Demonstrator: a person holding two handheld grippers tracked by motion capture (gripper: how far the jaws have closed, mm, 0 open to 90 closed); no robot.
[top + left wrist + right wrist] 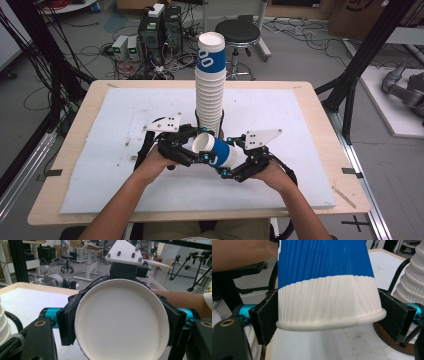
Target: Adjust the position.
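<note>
From the high view, the cup (220, 152) lay tipped on its side in the air above the table (115, 165), at six o'clock from the tall stack of cups (209, 95). The left gripper (198, 146) was closed on the cup's narrow end. The right gripper (226, 157) flanked the wide end.

In the left gripper view, the cup's (120, 322) round white bottom faced the camera, with black pads tight at nine and three o'clock.

In the right gripper view, the jaws stood wide apart beside the rolled rim, close against it but seemingly not squeezing. The cup (324, 290) was ribbed paper, white near the rim and blue beyond, with the stack at three o'clock.

It probably weighed almost nothing and would crush under a hard pinch. The ribs should resist slipping. The stiff bottom or rim looked the safest hold.
</note>
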